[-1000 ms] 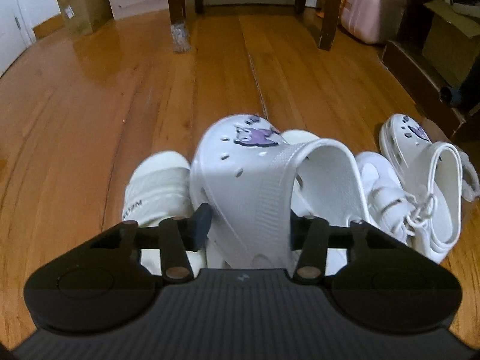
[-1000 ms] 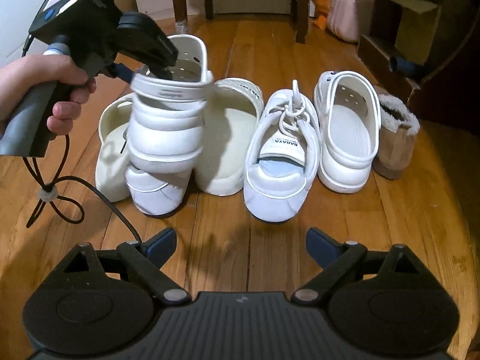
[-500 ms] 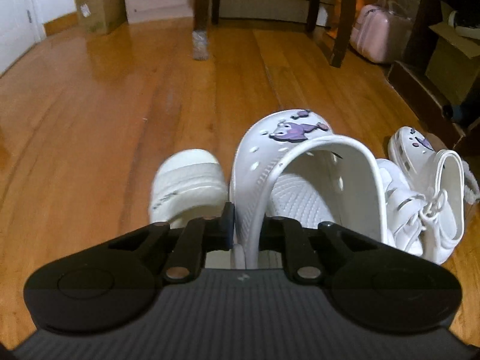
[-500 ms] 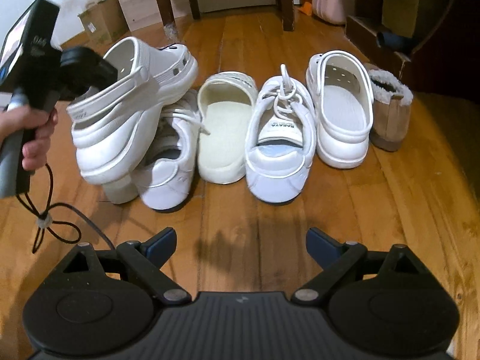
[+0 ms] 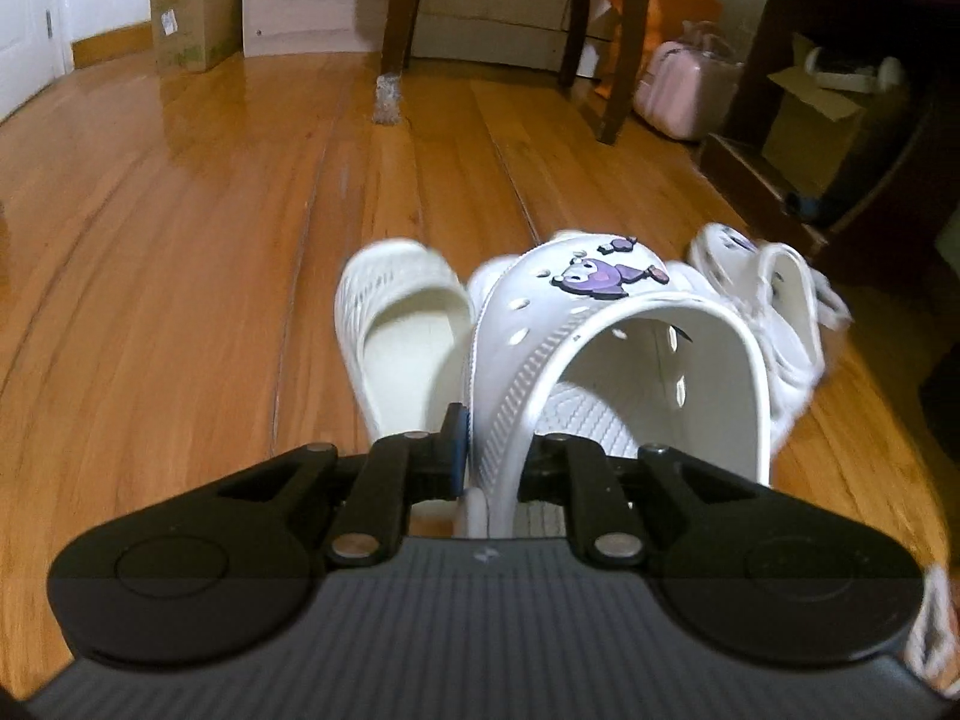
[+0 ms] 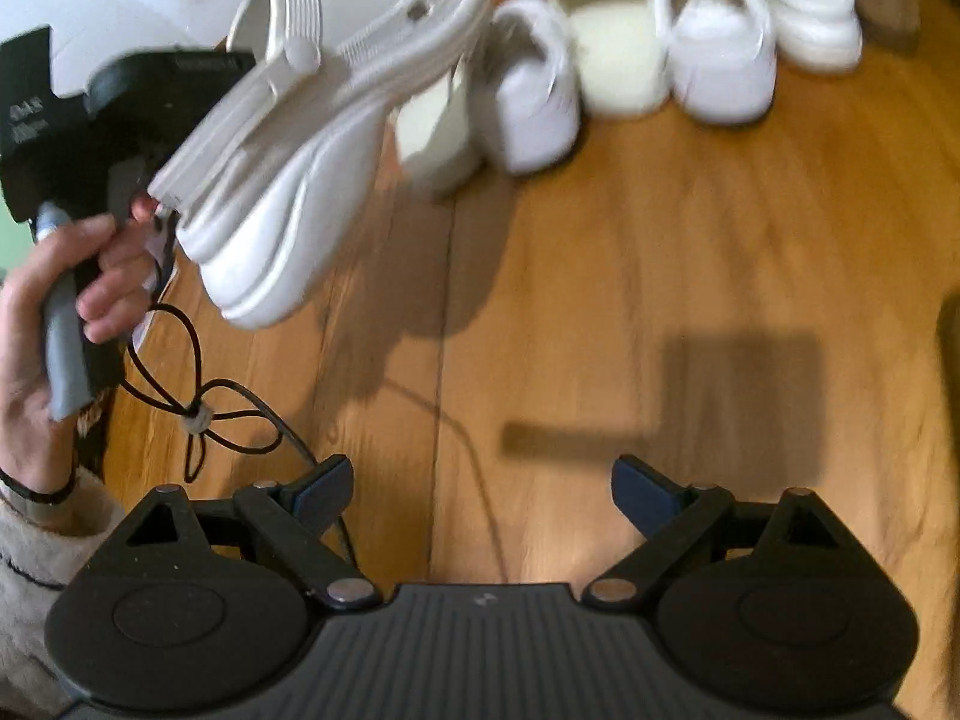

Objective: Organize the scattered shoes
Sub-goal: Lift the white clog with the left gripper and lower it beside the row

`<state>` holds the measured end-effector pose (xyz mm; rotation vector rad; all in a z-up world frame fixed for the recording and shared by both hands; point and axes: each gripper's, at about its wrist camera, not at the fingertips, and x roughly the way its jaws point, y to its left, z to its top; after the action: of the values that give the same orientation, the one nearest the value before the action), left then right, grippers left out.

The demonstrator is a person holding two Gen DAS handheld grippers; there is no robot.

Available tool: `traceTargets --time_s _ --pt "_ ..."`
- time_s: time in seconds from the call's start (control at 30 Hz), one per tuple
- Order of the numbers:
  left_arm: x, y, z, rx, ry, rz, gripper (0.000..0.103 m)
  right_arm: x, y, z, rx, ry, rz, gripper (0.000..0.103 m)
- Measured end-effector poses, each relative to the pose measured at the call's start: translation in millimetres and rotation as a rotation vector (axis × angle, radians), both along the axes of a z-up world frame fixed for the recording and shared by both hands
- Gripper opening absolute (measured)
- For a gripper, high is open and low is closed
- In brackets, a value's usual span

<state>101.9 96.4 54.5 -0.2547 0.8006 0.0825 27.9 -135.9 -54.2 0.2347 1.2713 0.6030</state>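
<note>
The left tool (image 5: pixel 489 459) is clamped on the side wall of a white clog (image 5: pixel 606 360) with a purple charm, holding it clear of the wooden floor (image 5: pixel 180 300). Just beyond and left of that tool's tips lies a cream slide (image 5: pixel 402 348); to the right, a second charm clog (image 5: pixel 774 300), blurred. The right tool (image 6: pixel 480 483) stands apart with nothing between its tips, over bare floor. Ahead of it a row of white shoes (image 6: pixel 714 54) lies well apart; the held clog hangs to its upper left.
</note>
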Motion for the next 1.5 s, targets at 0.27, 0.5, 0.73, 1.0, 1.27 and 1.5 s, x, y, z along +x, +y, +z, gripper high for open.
traceTargets --time_s 0.27,0.5,0.73,1.0,1.27,1.5 --pt "-51 -14 -36 -0.033 0.110 0.038 0.014 -44 15 -13 -0.034 0.045 0.085 0.094" --pt "-75 -27 -72 -0.020 0.339 -0.019 0.029 -53 22 -4 -0.102 0.002 0.152 0.086" --pt "-112 -11 -61 0.024 0.363 -0.089 0.056 -41 40 26 -0.097 -0.238 0.154 0.077" --pt "-133 6 -61 -0.008 0.368 -0.193 0.063 -39 75 39 -0.240 -0.503 0.211 0.069" --pt "-135 16 -73 -0.048 0.363 -0.211 0.070 -14 130 30 -0.448 -0.494 0.326 0.015" --pt "-138 15 -81 -0.044 0.387 -0.228 0.070 -10 149 23 -0.524 -0.573 0.371 0.052"
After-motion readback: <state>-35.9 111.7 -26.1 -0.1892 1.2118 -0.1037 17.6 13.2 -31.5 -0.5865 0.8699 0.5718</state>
